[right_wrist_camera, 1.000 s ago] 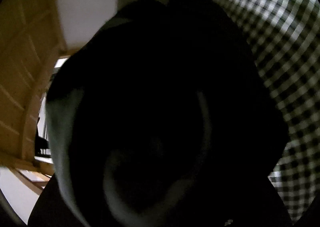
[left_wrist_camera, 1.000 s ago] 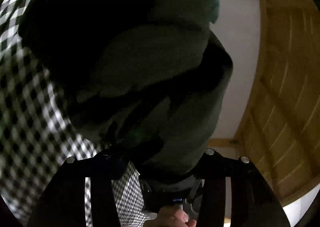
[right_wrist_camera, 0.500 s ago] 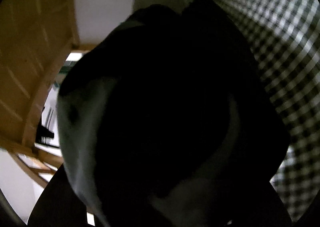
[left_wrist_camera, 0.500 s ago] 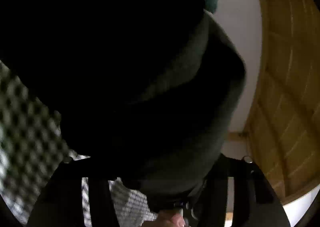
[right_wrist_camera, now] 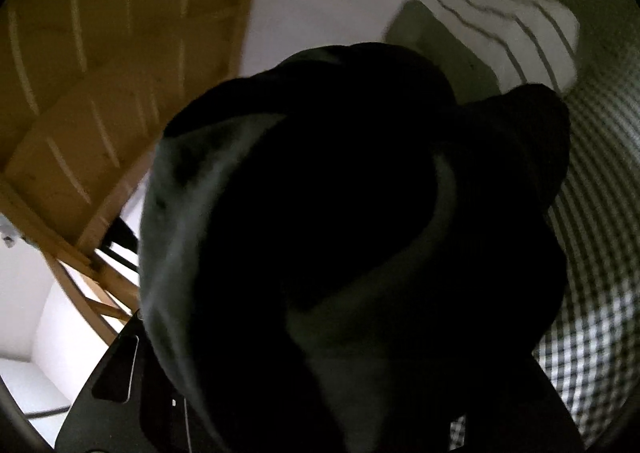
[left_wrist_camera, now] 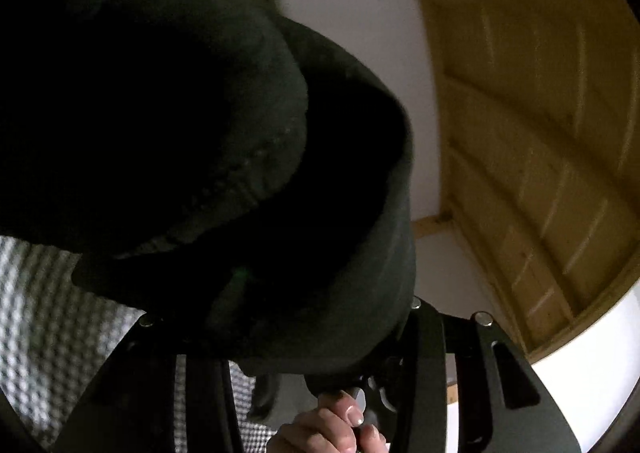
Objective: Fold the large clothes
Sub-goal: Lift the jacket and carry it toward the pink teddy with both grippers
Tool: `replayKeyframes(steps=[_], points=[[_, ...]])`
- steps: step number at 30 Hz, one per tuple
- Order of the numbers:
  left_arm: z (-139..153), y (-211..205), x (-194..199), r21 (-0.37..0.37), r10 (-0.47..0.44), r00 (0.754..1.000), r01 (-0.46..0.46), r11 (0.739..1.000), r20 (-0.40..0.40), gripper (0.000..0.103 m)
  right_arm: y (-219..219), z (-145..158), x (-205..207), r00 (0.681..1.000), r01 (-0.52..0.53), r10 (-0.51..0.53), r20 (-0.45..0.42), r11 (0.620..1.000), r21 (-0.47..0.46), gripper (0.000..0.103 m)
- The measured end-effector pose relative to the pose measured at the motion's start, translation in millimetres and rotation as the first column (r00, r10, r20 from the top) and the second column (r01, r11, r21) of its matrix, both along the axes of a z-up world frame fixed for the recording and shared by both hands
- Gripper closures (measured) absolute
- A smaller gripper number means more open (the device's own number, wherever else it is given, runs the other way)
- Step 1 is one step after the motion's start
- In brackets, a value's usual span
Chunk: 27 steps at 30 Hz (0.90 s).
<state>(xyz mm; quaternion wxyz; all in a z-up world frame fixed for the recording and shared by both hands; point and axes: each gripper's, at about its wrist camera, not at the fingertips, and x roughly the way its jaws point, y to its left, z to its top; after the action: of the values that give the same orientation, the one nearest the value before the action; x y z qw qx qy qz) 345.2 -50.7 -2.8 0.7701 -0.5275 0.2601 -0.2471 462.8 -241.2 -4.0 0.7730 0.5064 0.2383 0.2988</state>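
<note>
Garment [left_wrist_camera: 208, 141], dark green and heavy, fills most of both wrist views, bunched right against each lens, so it is up off the checked bed cover [left_wrist_camera: 44, 317] rather than lying on it. In the left view it drapes over the left hand-held gripper [left_wrist_camera: 320, 337]; those jaws are closing and cloth lies between them, though the fingertips are buried and I cannot tell whether the pads already bite. A person's hand [left_wrist_camera: 332, 425] shows at the bottom centre, on the trigger. In the right view the garment [right_wrist_camera: 340, 213] also swallows the right hand-held gripper [right_wrist_camera: 340, 393]; whether it pinches the fabric I cannot tell.

To do this step well, I judge both grips should sit on matching edges, lifted evenly until the cloth hangs free and flat.

Around: a striped pillow [right_wrist_camera: 516, 33] at upper right, sloping wooden panelling [left_wrist_camera: 540, 133] and a white wall [left_wrist_camera: 360, 13]. The hanging bulk itself blocks all sight of the bed.
</note>
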Motion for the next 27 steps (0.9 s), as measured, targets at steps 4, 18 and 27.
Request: replayKeyframes(steps=[4, 18, 27], points=[[46.6, -47.0, 10.7, 0.021, -0.045, 0.991, 0.042, 0.999, 0.124, 0.063, -39.1, 48.5, 6.0, 0.995, 0.036, -0.036, 0.097, 0.999, 0.003, 0.057], [77.2, -354.3, -13.1, 0.122, -0.292, 0.918, 0.268, 0.956, 0.268, 0.054, -324.1, 70.2, -111.3, 0.973, 0.212, -0.226, 0.054, 0.958, 0.195, 0.056], [-105.8, -478.6, -53.0, 0.101, -0.452, 0.886, 0.461, 0.881, -0.103, 0.031, -404.6, -137.3, -223.9, 0.883, 0.453, -0.379, -0.275, 0.841, 0.296, 0.053]])
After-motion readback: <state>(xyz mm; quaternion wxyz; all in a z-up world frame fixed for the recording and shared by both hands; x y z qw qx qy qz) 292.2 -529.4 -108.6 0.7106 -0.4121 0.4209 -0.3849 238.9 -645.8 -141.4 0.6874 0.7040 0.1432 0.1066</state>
